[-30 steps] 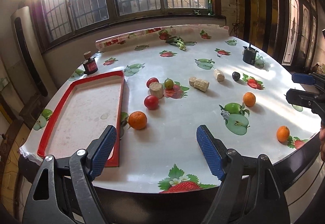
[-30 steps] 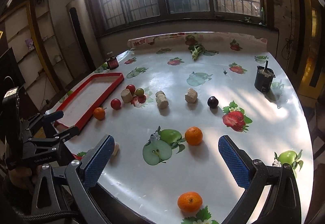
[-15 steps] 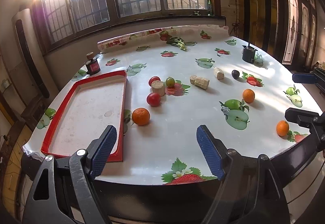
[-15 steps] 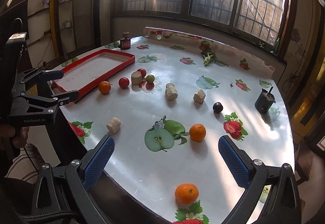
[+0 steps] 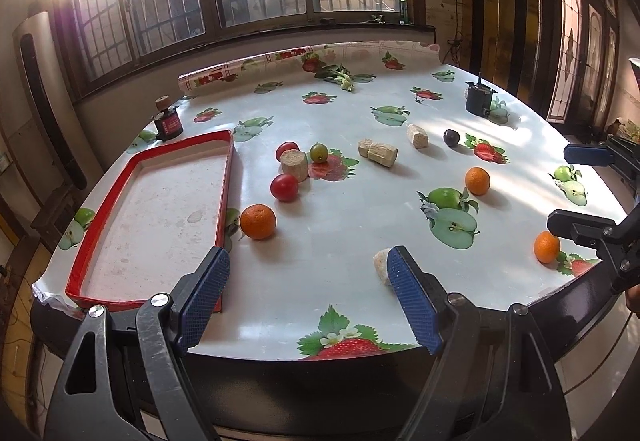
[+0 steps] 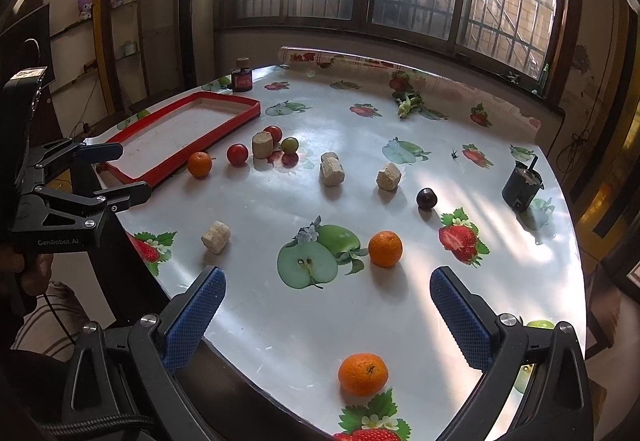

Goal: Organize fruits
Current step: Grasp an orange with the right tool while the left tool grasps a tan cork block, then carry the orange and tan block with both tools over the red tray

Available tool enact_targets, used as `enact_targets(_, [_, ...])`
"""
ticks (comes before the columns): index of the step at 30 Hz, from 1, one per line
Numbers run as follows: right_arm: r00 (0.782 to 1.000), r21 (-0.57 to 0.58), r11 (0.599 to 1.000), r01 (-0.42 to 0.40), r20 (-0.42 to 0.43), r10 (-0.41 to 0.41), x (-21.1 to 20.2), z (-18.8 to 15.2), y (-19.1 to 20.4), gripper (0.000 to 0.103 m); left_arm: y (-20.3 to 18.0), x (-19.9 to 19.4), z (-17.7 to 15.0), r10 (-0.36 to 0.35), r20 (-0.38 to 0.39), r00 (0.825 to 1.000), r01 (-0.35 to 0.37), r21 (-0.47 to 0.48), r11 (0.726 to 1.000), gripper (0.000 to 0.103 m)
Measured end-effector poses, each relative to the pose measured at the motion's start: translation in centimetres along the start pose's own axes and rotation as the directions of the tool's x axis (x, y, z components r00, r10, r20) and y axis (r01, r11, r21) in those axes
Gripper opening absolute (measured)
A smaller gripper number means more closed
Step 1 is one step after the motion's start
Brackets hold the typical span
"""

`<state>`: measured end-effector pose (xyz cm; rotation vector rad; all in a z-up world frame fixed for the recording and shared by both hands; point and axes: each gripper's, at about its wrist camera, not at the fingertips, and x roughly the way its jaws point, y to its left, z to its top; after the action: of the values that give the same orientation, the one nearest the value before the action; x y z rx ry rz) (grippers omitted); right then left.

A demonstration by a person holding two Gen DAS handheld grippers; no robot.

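Fruits, scattered all over the table (image 6: 500, 281), none in the red tray (image 5: 104, 209) yet, so I judge I'm at the very start, picking a first target. My right gripper (image 6: 328, 317) hangs at the near edge, jaws spread wide, holding nothing; my left gripper (image 5: 308, 293) is the same, wide apart and empty, just beside the tray's near corner.

Nearest to my right: a mandarin (image 6: 363, 374) sitting between the jaws' line, just short of them. Further in, a second mandarin (image 6: 385, 248) beside the printed apple. On my left side, a third mandarin (image 5: 258, 221) lies just beside the tray's rim, with a red tomato (image 5: 284, 187) behind it. Beyond that, another tomato (image 5: 287, 150) and a green grape (image 5: 319, 152) crowd a corn-cob chunk (image 5: 294, 166). Far right, a dark plum (image 6: 426, 198) near the black cup (image 6: 521, 190).

Next move, I reckon: left gripper forward over that tray-side mandarin, jaws straddling it, close gently since it's round and could roll, then lift it across the rim.
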<state>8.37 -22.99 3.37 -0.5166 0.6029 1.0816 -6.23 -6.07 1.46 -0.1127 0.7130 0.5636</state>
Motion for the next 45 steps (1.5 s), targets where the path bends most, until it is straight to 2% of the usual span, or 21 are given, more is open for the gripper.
enact_targets(7, [1.0, 0.016, 1.0, -0.008, -0.008, 0.008, 0.6, -0.1, -0.5, 0.103, -0.3, 0.7, -0.4, -0.043, -0.03, 0.999, 0.043, -0.013, 0.999, 0.081])
enact_targets(12, [1.0, 0.019, 1.0, -0.007, -0.011, 0.007, 1.1, 0.0, -0.7, 0.103, -0.7, 1.6, -0.6, -0.108, -0.064, 0.992, 0.107, -0.023, 0.994, 0.081])
enact_targets(16, [0.999, 0.042, 0.999, -0.018, -0.027, 0.019, 2.2, 0.2, -1.2, 0.101, -1.8, 2.8, -0.4, -0.173, -0.101, 0.98, 0.172, -0.021, 0.985, 0.081])
enact_targets(22, [0.995, 0.158, 0.987, -0.012, -0.099, 0.028, 5.7, 0.6, -3.7, 0.09, -3.2, 5.1, 0.3, -0.223, -0.161, 0.961, 0.223, -0.017, 0.975, 0.081])
enact_targets(26, [0.982, 0.26, 0.965, 0.026, -0.186, 0.024, 8.8, 0.7, -6.1, 0.07, -3.9, 7.1, 0.2, -0.235, -0.216, 0.948, 0.238, -0.014, 0.971, 0.081])
enact_targets(27, [0.979, 0.275, 0.961, 0.031, -0.2, 0.025, 9.5, 0.7, -6.5, 0.065, -4.0, 7.6, 0.1, -0.24, -0.23, 0.943, 0.242, -0.017, 0.97, 0.076])
enact_targets(31, [0.97, 0.276, 0.959, 0.058, -0.243, 0.011, 11.4, 1.1, -6.9, 0.062, -4.0, 9.3, -0.2, -0.273, -0.284, 0.919, 0.273, -0.038, 0.961, 0.053])
enact_targets(32, [0.968, 0.267, 0.962, 0.061, -0.25, 0.008, 11.8, 1.2, -6.9, 0.061, -4.1, 9.3, -0.2, -0.266, -0.269, 0.926, 0.268, -0.029, 0.963, 0.05])
enact_targets(34, [0.963, 0.248, 0.966, 0.069, -0.268, 0.0, 12.6, 1.4, -6.6, 0.056, -4.1, 9.5, -0.1, -0.259, -0.27, 0.927, 0.265, -0.013, 0.964, 0.039])
enact_targets(36, [0.955, 0.239, 0.968, 0.077, -0.298, -0.002, 13.5, 1.3, -6.5, 0.042, -3.9, 9.6, 0.0, -0.263, -0.271, 0.926, 0.27, -0.012, 0.963, 0.027])
enact_targets(38, [0.952, 0.231, 0.969, 0.091, -0.306, -0.016, 13.8, 1.1, -6.5, 0.035, -3.6, 9.6, 0.0, -0.279, -0.268, 0.922, 0.284, -0.019, 0.959, 0.027])
enact_targets(45, [0.964, 0.269, 0.962, 0.046, -0.266, 0.029, 12.1, 1.9, -6.3, 0.034, -2.5, 8.5, 0.3, -0.293, -0.248, 0.923, 0.293, -0.036, 0.955, 0.027])
